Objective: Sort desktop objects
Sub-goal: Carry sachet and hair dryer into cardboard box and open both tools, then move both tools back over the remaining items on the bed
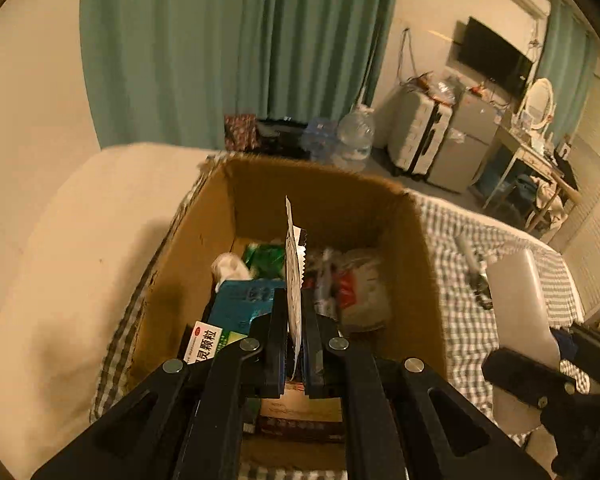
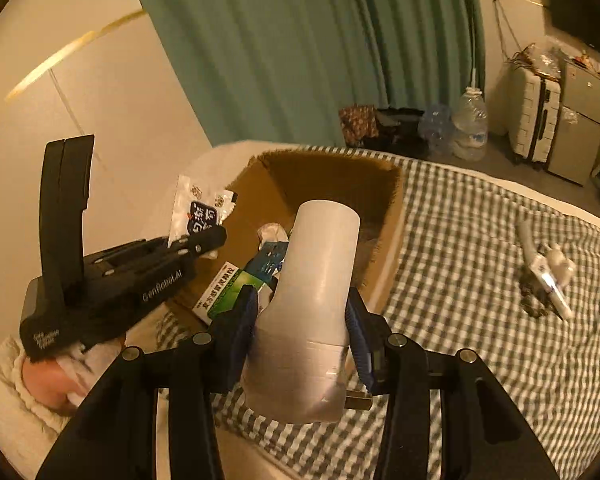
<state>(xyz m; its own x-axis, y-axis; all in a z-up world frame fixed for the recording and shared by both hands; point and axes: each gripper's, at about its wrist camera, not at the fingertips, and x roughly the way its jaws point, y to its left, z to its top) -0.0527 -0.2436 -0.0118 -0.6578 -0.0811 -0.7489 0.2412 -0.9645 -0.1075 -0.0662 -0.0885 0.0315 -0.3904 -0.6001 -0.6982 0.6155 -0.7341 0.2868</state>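
An open cardboard box (image 1: 316, 188) stands on a checked bedspread; it also shows in the right wrist view (image 2: 388, 184). It holds a green and white medicine box (image 1: 208, 340), a teal packet (image 1: 244, 300), green foil and plastic-wrapped items. My left gripper (image 1: 294, 320) is shut on a flat white snack packet (image 1: 293, 280), held edge-on over the box; the packet also shows in the right wrist view (image 2: 198, 208). My right gripper (image 2: 302, 320) is shut on a white plug-in charger (image 2: 312, 300) with metal prongs, held just right of the box.
A white tube and small items (image 2: 544, 268) lie on the bedspread (image 2: 480, 240) to the right. Beyond the bed are green curtains, water bottles (image 2: 470, 124), a white suitcase (image 2: 536, 120), a small fridge and a dressing table (image 1: 536, 148).
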